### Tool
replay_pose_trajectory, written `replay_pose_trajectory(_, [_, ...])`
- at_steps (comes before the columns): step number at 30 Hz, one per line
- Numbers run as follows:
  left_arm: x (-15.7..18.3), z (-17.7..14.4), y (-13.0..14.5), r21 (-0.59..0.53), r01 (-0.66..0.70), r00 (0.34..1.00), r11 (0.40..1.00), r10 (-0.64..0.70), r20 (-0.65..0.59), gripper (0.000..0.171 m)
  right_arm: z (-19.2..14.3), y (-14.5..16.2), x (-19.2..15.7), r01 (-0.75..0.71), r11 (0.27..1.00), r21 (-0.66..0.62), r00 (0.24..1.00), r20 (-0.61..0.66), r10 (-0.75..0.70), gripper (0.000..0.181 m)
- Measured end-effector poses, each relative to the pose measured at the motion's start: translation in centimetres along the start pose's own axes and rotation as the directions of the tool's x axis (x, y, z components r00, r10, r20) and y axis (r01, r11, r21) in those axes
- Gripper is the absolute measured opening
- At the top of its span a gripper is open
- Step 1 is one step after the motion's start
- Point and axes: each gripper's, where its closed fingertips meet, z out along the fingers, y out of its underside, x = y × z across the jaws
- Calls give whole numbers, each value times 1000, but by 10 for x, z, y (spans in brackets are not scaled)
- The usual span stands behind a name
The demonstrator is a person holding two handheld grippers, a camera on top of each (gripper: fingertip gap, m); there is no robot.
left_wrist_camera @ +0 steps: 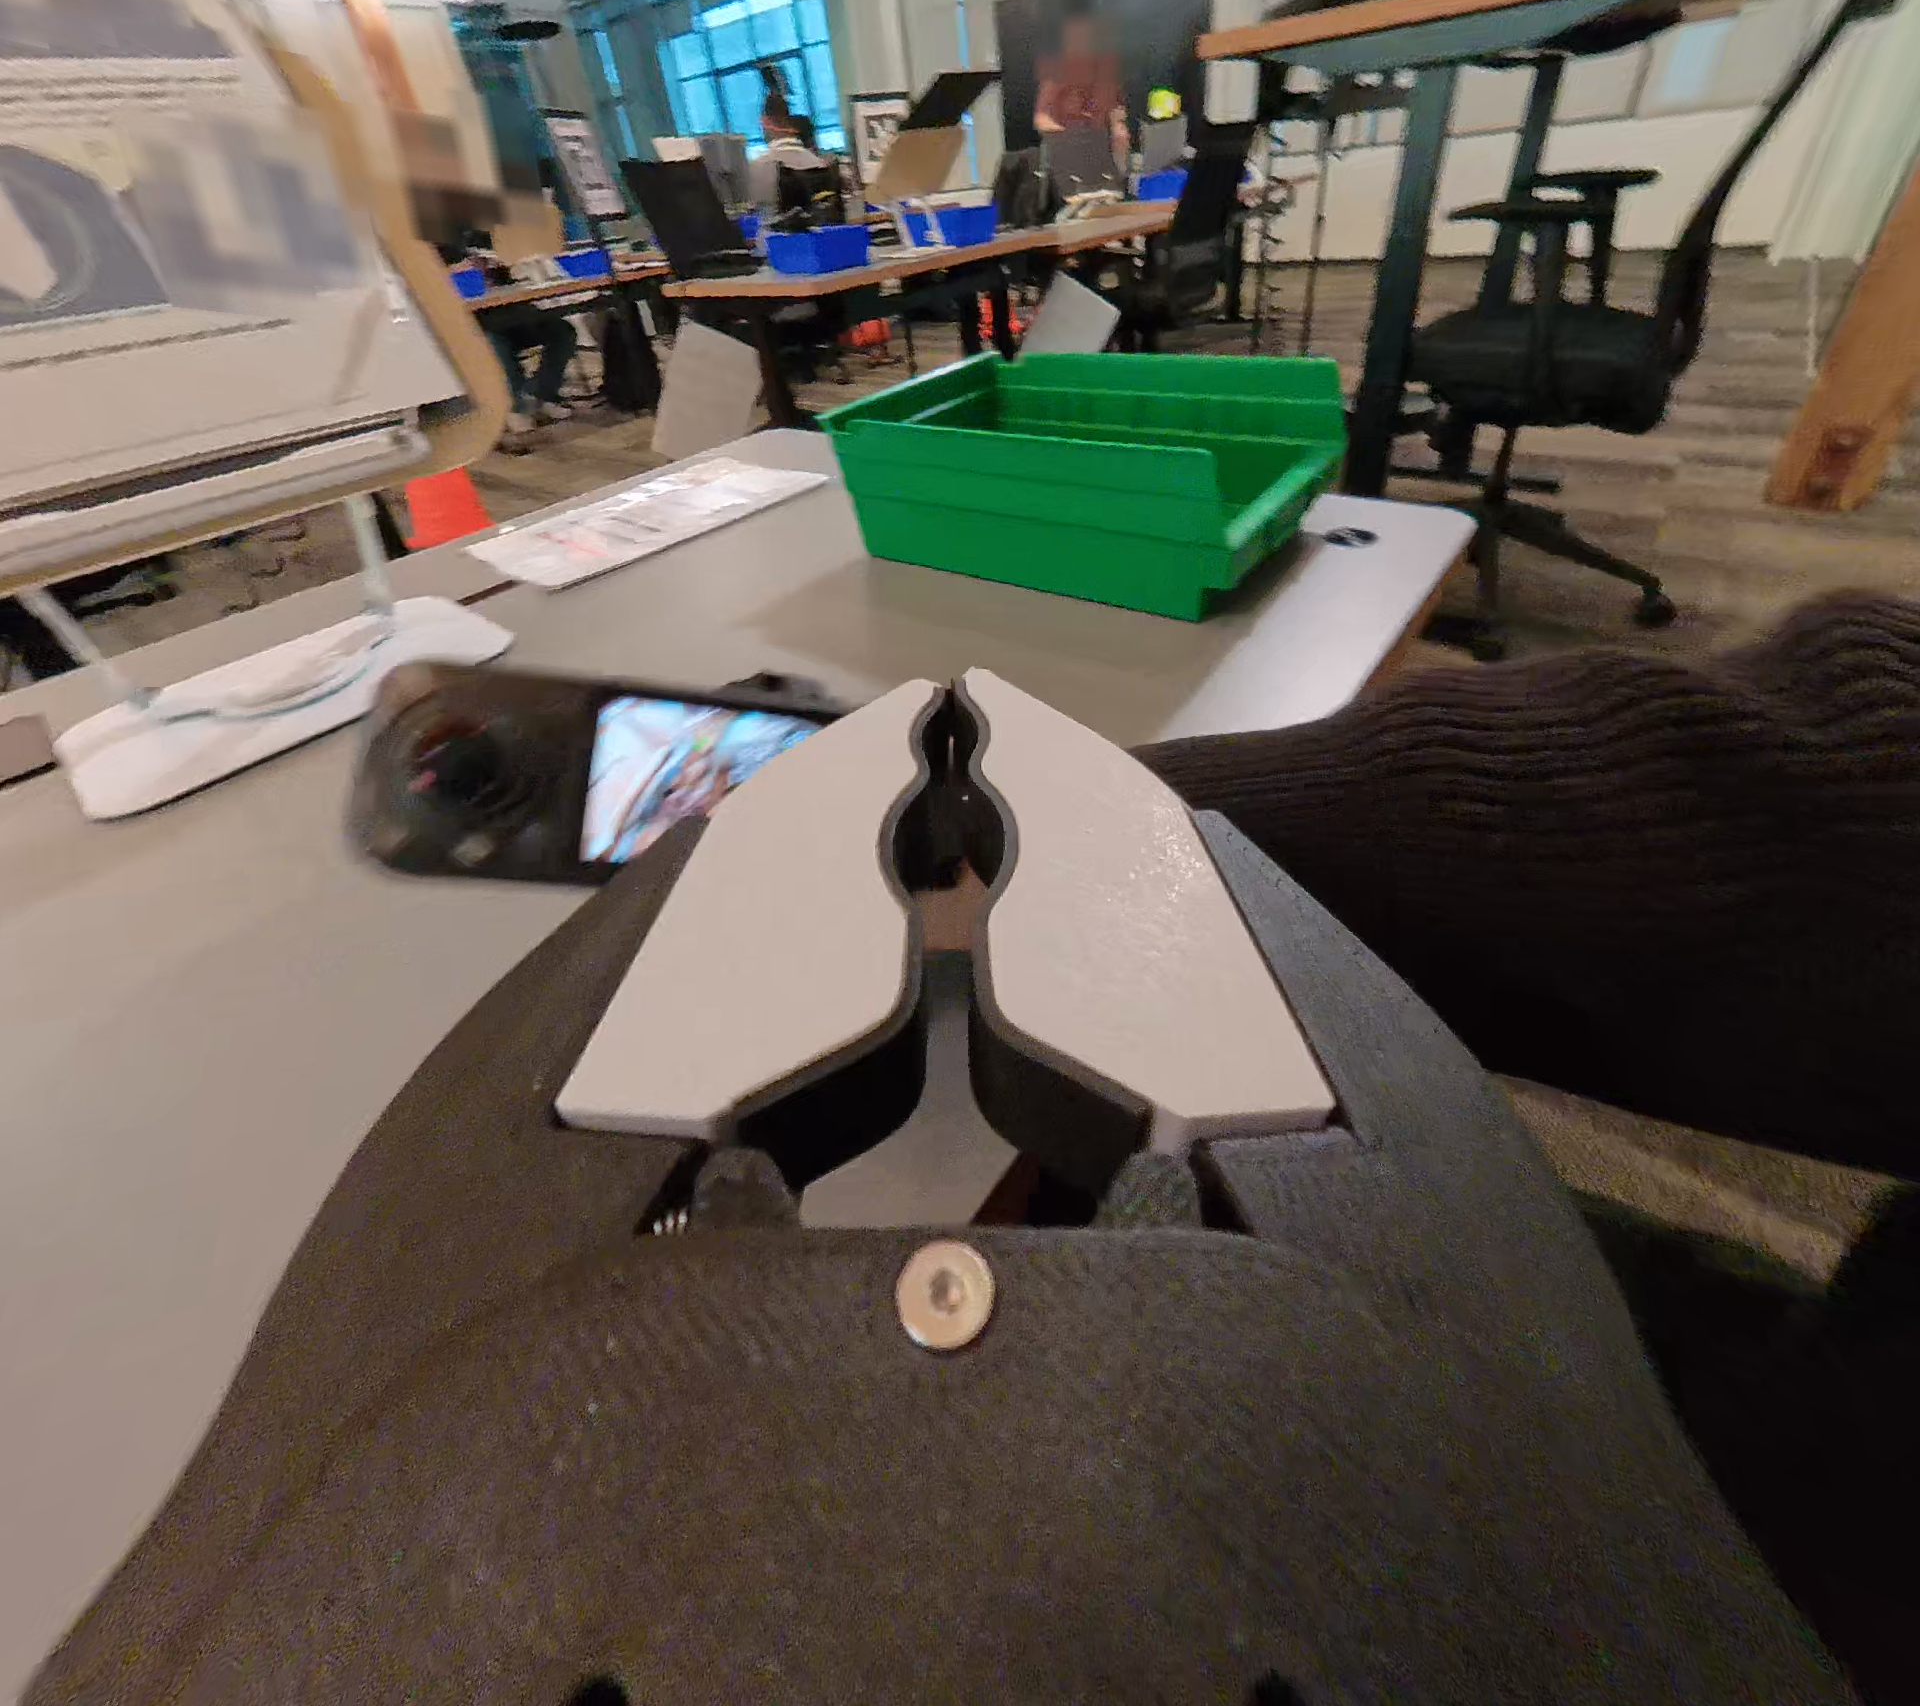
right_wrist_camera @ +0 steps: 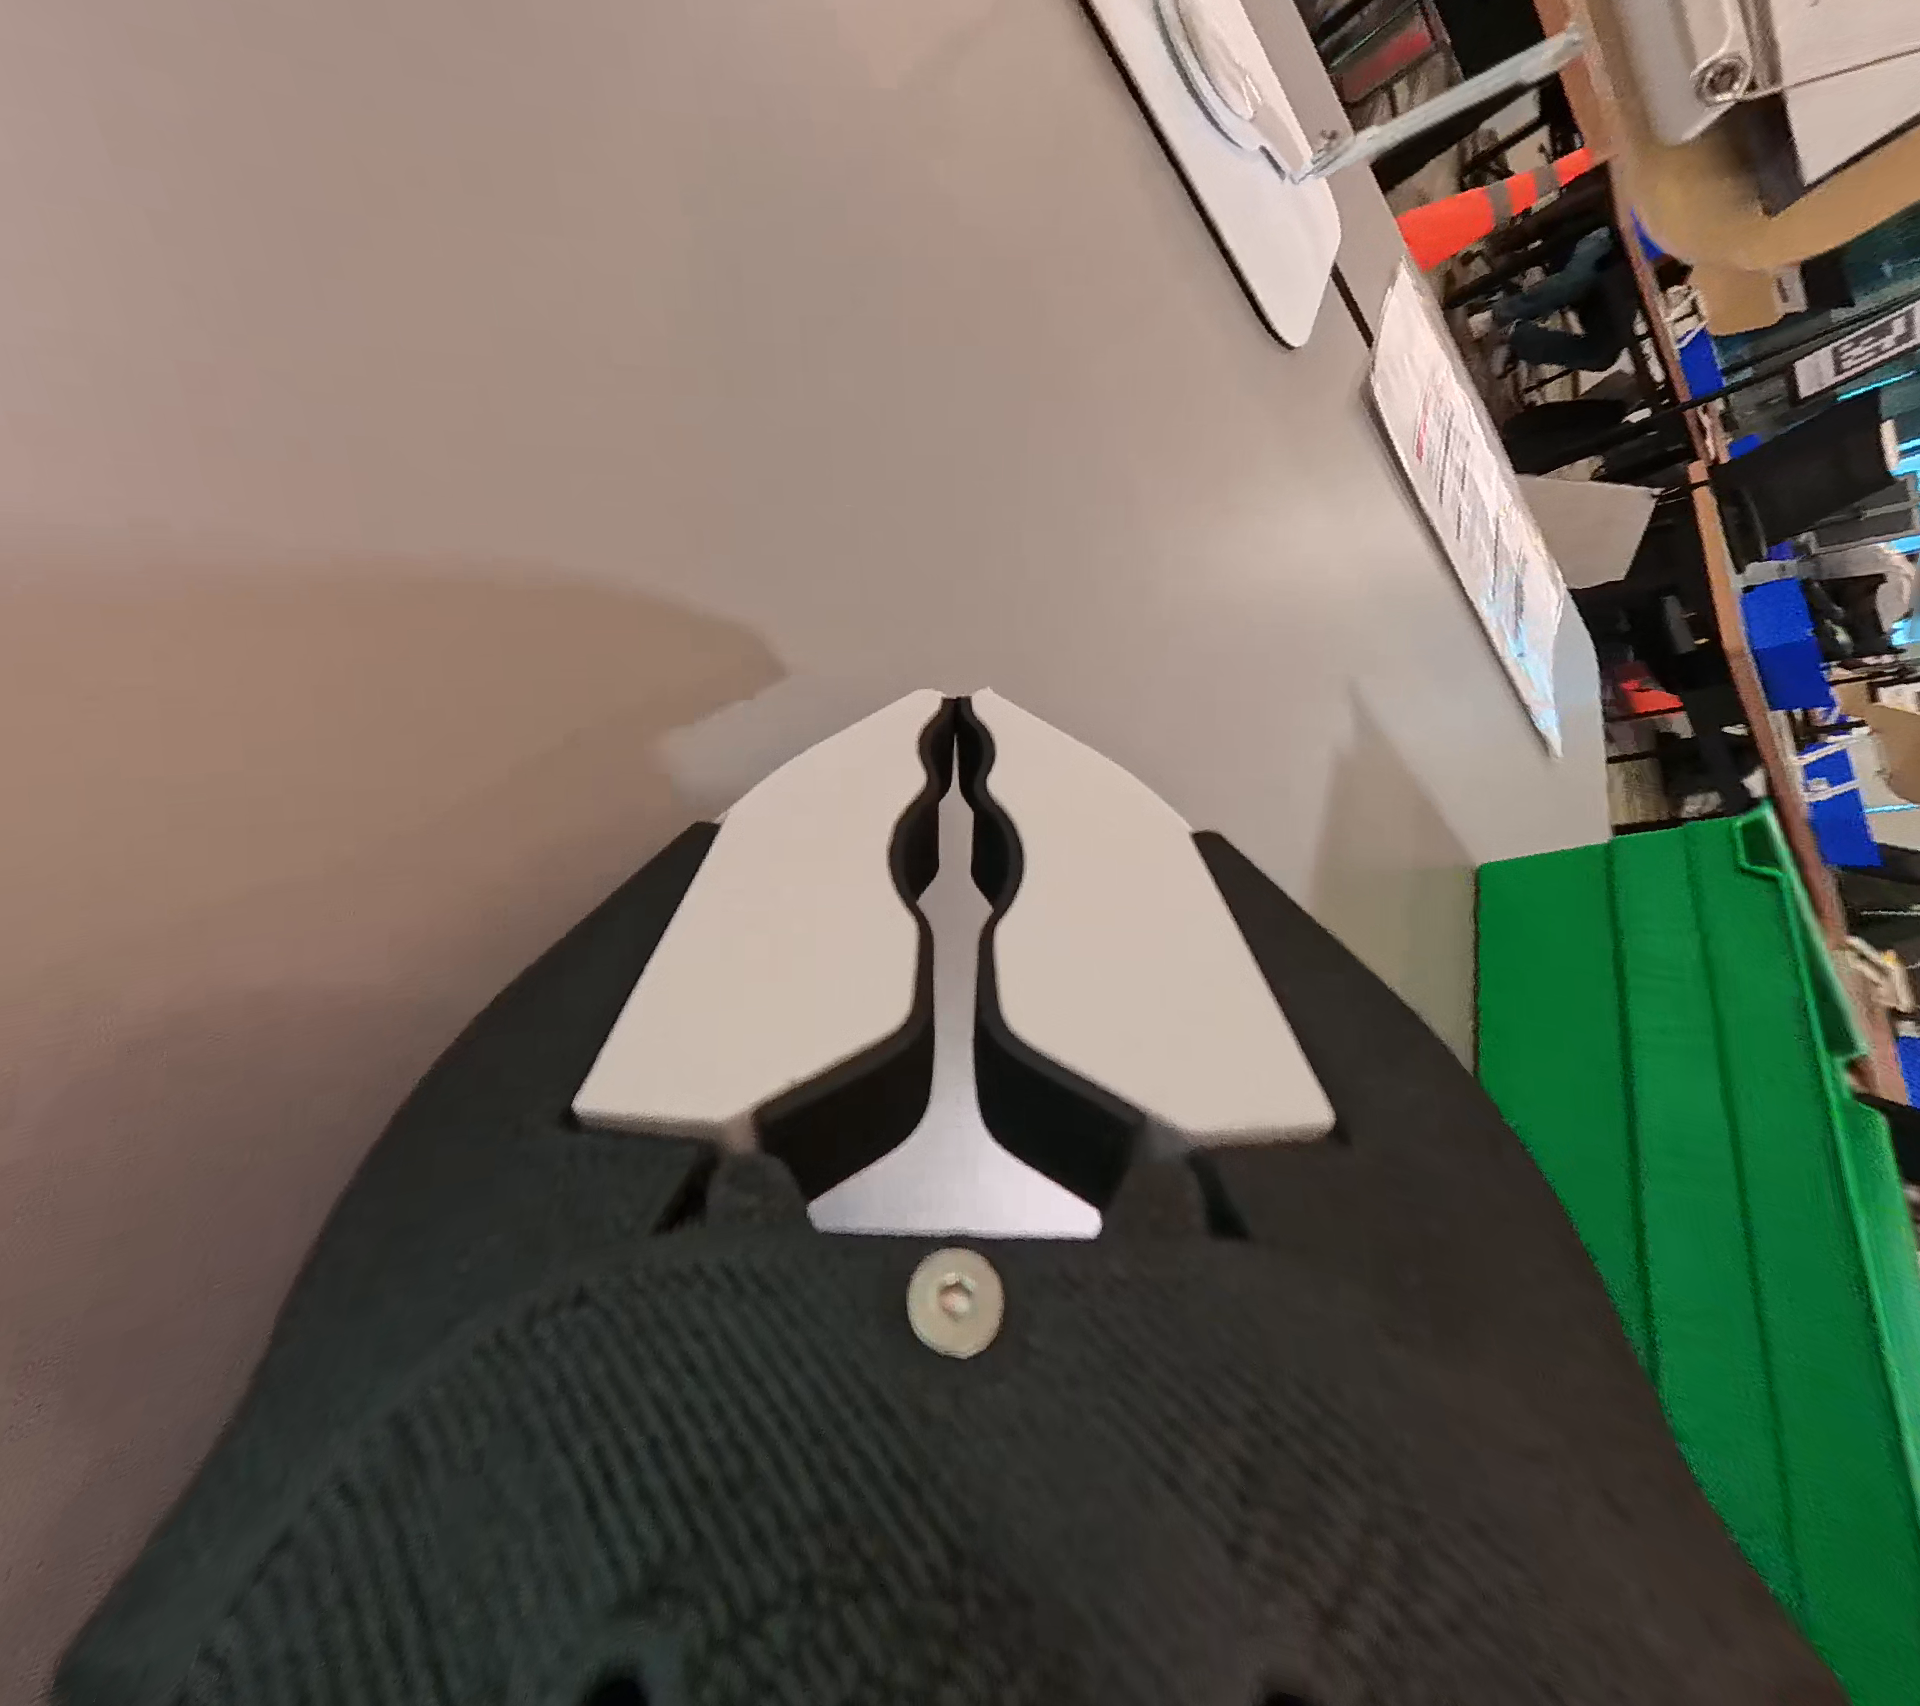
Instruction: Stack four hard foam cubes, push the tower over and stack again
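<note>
A: Quick pass. Your left gripper (left_wrist_camera: 954,692) — what's it got?

B: Nothing. Your two pale fingers (left_wrist_camera: 790,908) meet at the tips, only the wavy slot shows between them, no object in it. It hangs low above the grey table (left_wrist_camera: 260,981).

A: Nearest thing to it?

B: A small black camera (left_wrist_camera: 540,773) with a lit screen, just past your fingertips and a bit left; partly hidden behind the left finger, blurred, can't tell whether it touches the table. On your right, a dark ribbed knit sleeve (left_wrist_camera: 1558,825) crosses close beside the gripper.

A: Farther out?

B: A green bin (left_wrist_camera: 1049,503) sits on the far part of the table, well apart from your tips. A printed sheet (left_wrist_camera: 644,518) lies flat left of the bin. At far left, a white flat stand base (left_wrist_camera: 260,711) carries a clear holder with a board of papers.

A: Your right gripper (right_wrist_camera: 956,702)?

B: Same: tips pressed together, holding nothing. That view is rolled sideways. It points at bare tabletop (right_wrist_camera: 520,202), with its shadow on the surface to the left.

A: Around it?

B: The green bin (right_wrist_camera: 1662,1085) at right, near the gripper body but apart. The white base (right_wrist_camera: 1195,98) and the sheet (right_wrist_camera: 1475,513) lie farther off along the table edge. An orange cone (right_wrist_camera: 1455,217) shows beyond that edge.
</note>
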Motion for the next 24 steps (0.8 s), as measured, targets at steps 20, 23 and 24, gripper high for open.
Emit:
replay_pose_trajectory(20, [-109, 6, 42, -98, 219, 959, 971, -196, 205, 2, -210, 30, 190, -739, 573, 355, 645, 620, 448, 0])
replay_pose_trajectory(23, [-96, 10, 49, -131, 174, 972, 976, -148, 183, 2, -262, 53, 207, -767, 505, 397, 623, 649, 436, 0])
replay_pose_trajectory(24, [-94, 9, 51, -139, 170, 972, 975, -143, 185, 2, -275, 62, 210, -757, 500, 421, 640, 633, 436, 0])
